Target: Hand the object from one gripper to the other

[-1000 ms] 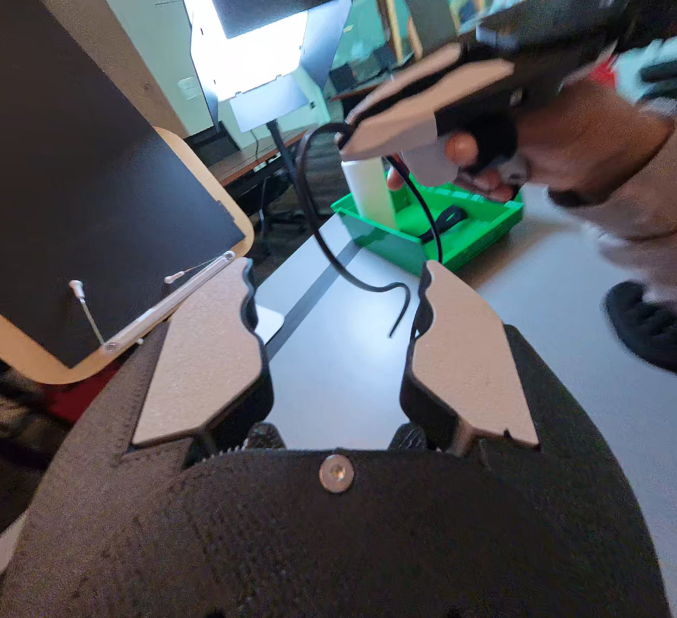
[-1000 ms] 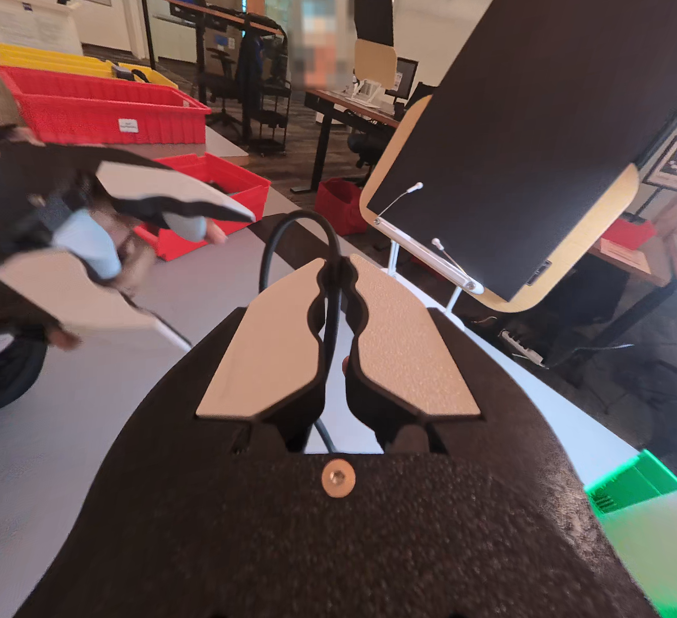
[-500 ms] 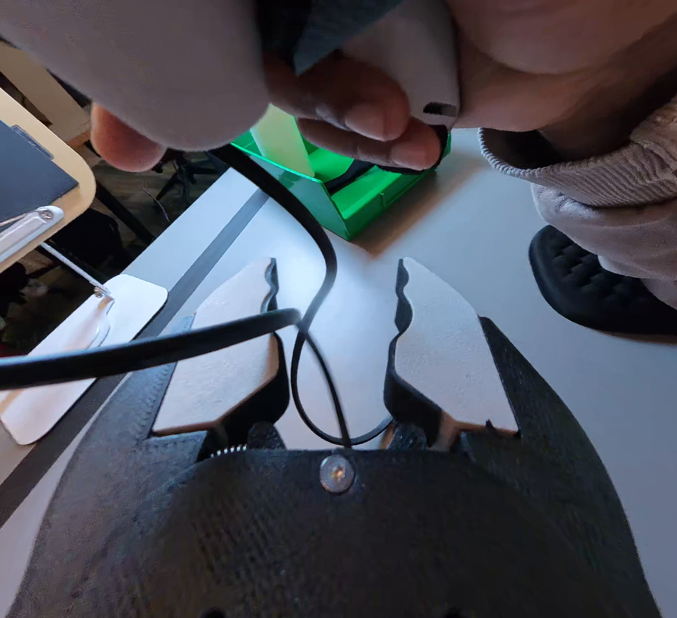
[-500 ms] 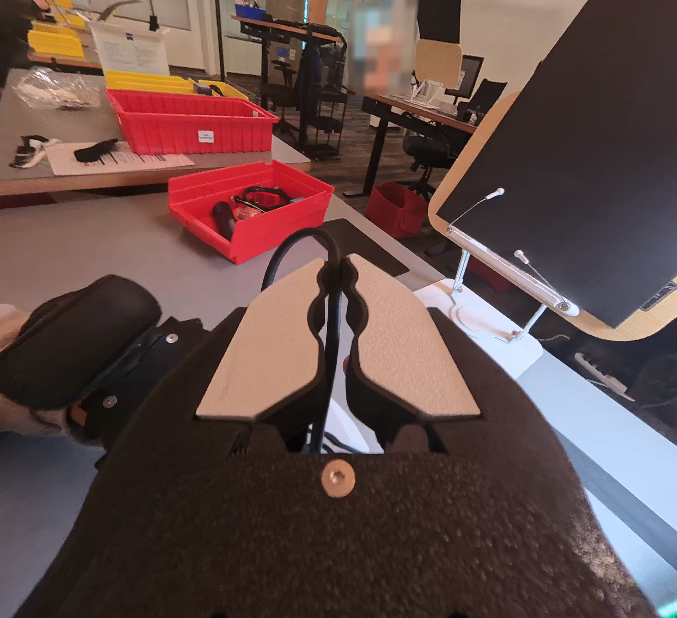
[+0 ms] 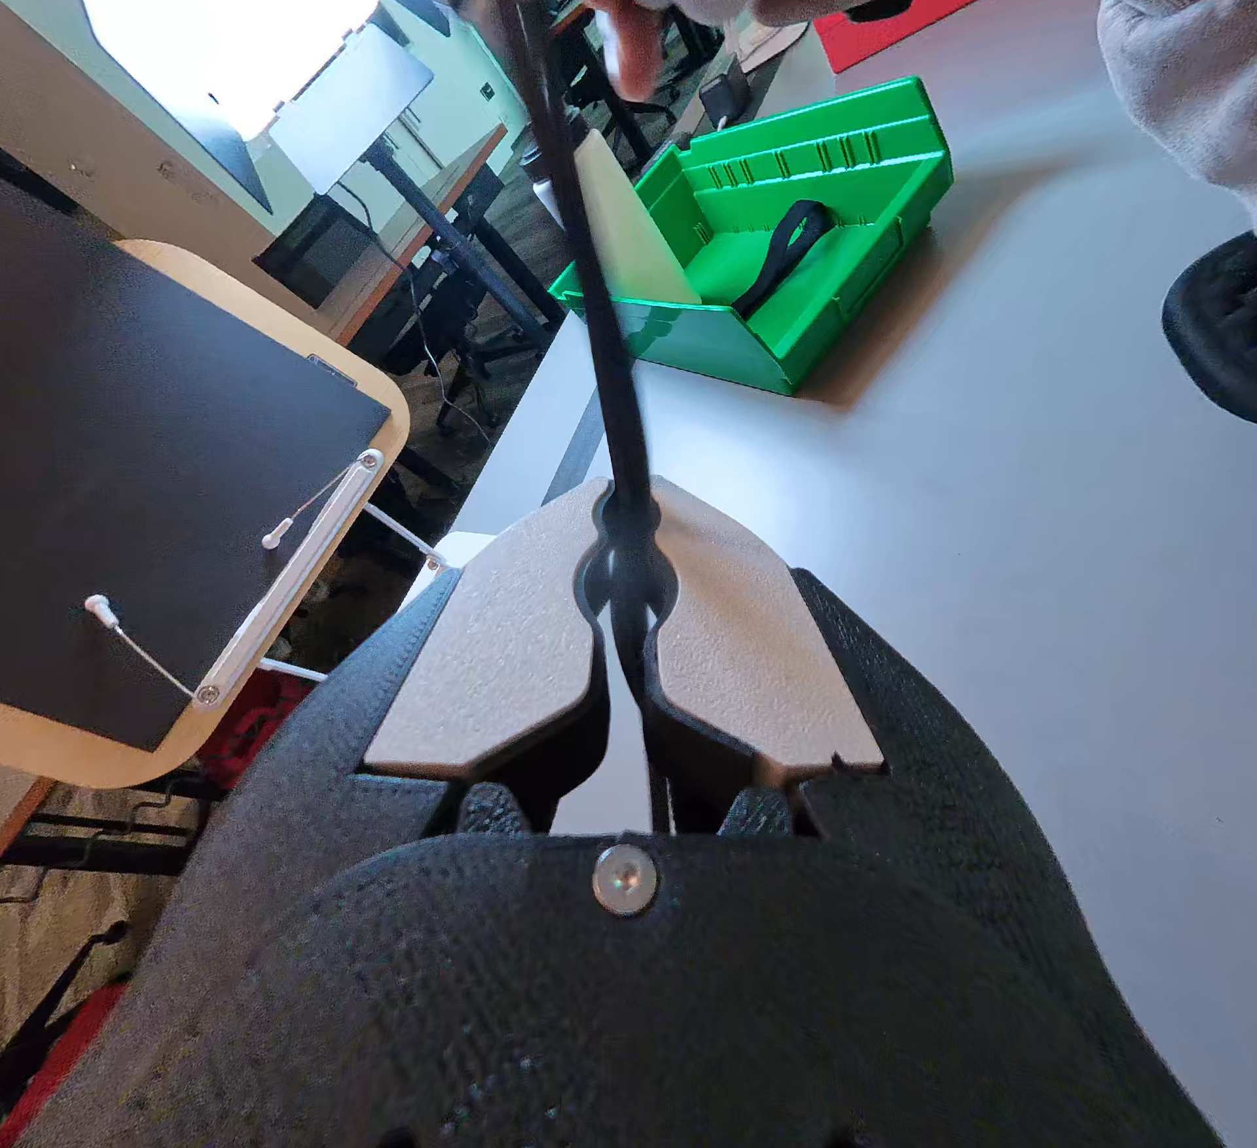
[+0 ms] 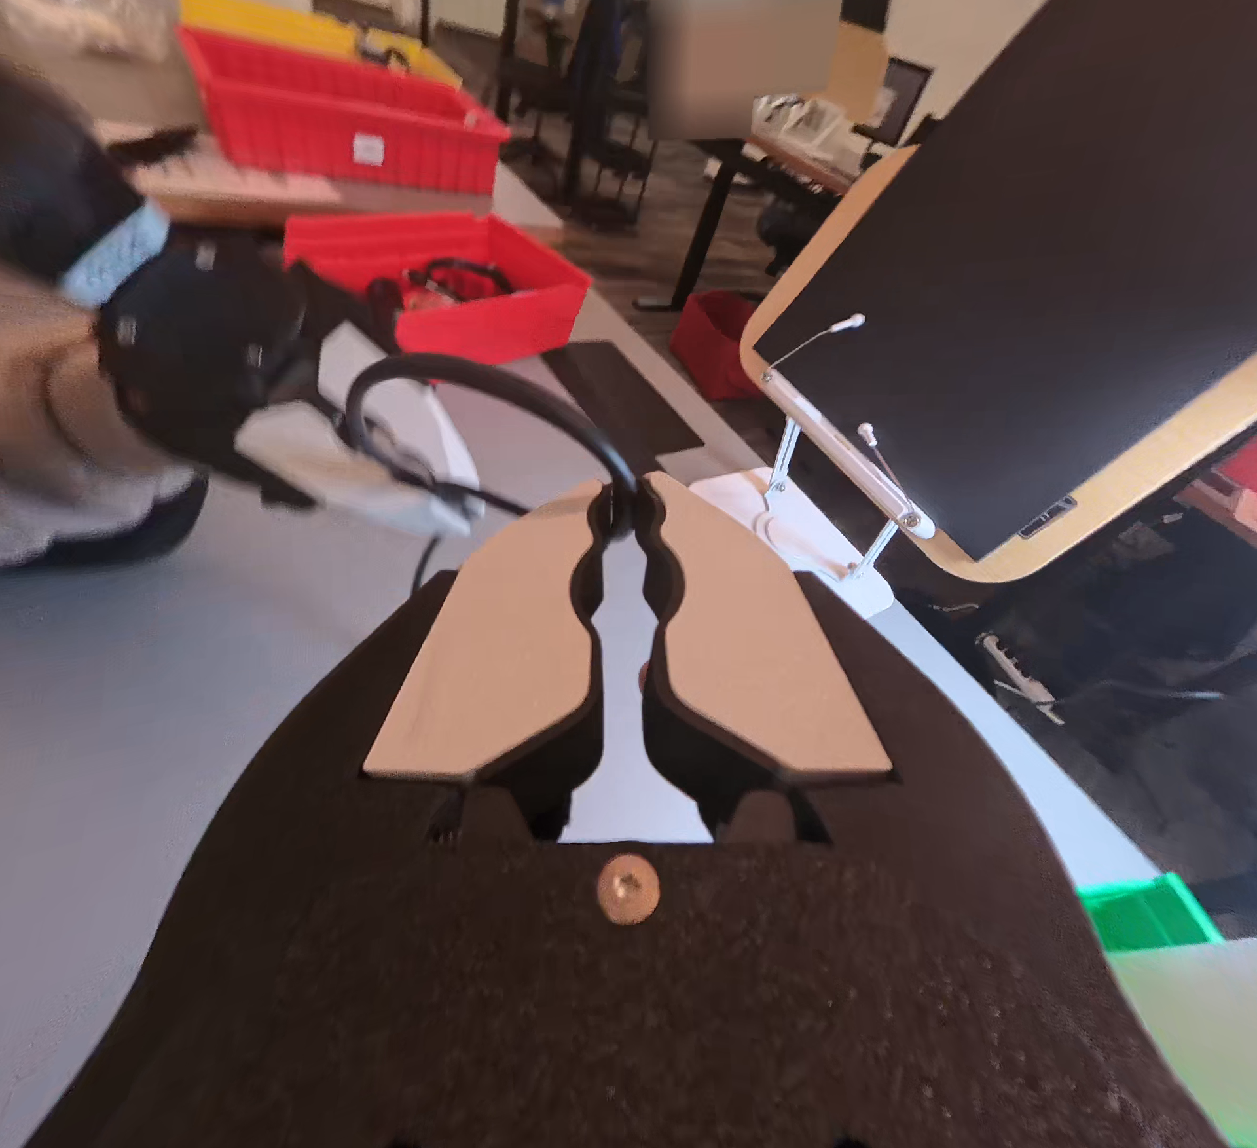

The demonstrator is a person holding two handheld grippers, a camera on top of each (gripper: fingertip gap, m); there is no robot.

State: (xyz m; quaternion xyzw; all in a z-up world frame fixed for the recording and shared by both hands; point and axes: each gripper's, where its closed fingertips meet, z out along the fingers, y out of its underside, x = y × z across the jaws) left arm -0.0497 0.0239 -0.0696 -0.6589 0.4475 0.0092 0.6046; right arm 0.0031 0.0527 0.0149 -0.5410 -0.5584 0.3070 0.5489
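Left tongs (image 5: 629,527) now clamp, seemingly, black cable (image 5: 578,217).

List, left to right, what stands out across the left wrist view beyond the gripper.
Black tilted board → bright light panel → black cable clamped in the left gripper → green bin → grey sleeve.
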